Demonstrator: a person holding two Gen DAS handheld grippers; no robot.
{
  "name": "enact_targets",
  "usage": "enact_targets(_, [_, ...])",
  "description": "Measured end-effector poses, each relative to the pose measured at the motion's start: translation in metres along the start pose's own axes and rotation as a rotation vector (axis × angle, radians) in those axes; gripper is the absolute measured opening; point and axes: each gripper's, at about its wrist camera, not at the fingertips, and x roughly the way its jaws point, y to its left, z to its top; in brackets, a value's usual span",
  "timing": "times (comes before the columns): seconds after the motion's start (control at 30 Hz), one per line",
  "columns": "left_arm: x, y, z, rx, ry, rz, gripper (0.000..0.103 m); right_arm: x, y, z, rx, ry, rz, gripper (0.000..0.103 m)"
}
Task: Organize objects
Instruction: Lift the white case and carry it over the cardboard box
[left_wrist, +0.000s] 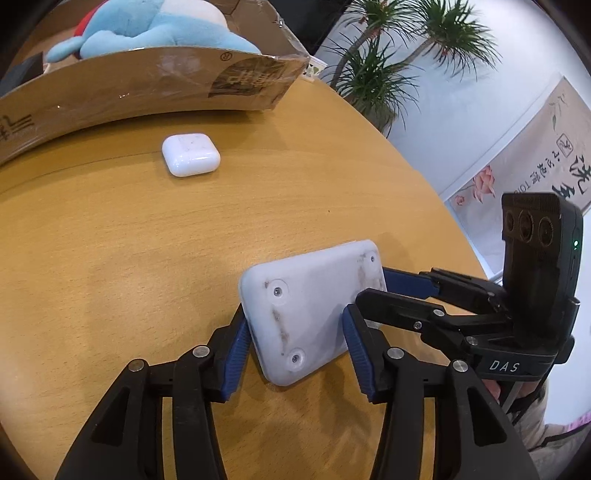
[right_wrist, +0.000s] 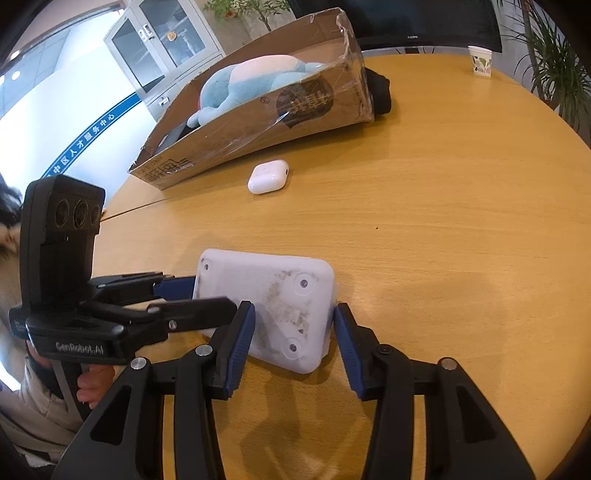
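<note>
The scuffed white box (left_wrist: 314, 310) sits tilted above the wooden table (left_wrist: 129, 258), held from both ends. The left gripper (left_wrist: 295, 347) clamps its near end with both blue pads pressing its sides, and the right gripper (right_wrist: 291, 332) likewise grips its opposite end.

We look across a round wooden table (right_wrist: 443, 229) in a bright office: a glass-fronted cabinet (right_wrist: 162, 48) stands against a white wall, potted plants (left_wrist: 388, 62) line the edge, a dark monitor (right_wrist: 424, 22) sits behind, and a floral banner (left_wrist: 524, 155) hangs nearby.
</note>
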Motion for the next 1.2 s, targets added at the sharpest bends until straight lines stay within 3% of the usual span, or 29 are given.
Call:
enact_targets(0.37, [0.000,0.001,-0.001,0.004,-0.002,0.003,0.047,0.000,0.006,-0.001,0.013,-0.005,-0.013,0.043])
enact_targets(1.2, [-0.064,0.013,0.018,0.034,-0.127,0.014,0.047,-0.019,0.063,0.033,-0.077,-0.088,-0.031,0.042])
